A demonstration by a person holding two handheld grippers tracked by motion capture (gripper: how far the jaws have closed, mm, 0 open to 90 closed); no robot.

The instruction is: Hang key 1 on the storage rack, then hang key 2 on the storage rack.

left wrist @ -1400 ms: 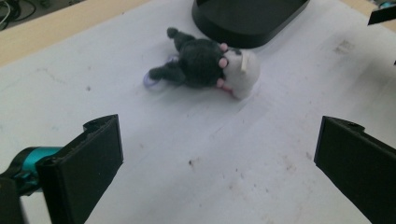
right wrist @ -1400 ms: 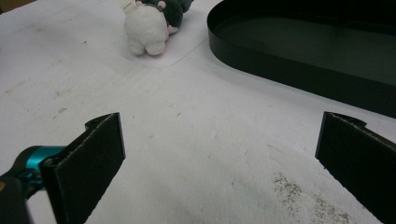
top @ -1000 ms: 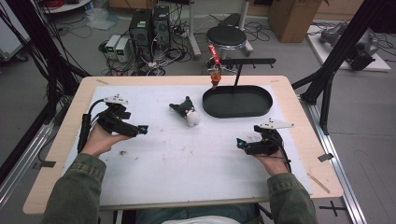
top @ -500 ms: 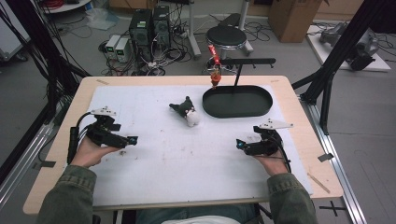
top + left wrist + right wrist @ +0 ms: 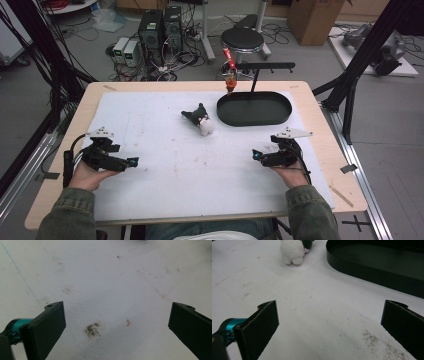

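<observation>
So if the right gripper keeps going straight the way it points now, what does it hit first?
Probably the plush toy, ahead and slightly left of the right gripper, whose jaws stand open. The black tray lies off to the right; depth is hard to judge.

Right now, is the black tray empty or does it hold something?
Empty. The black tray shows only its bare dark floor; the plush toy lies outside it on the white mat.

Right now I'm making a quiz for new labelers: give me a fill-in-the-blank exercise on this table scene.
1. The plush toy lies ___ the black oval tray, not in it.
2. Both the left tool and the right tool have their jaws ___.
3. The tray holds ___.

Missing words: beside; open; nothing
</observation>
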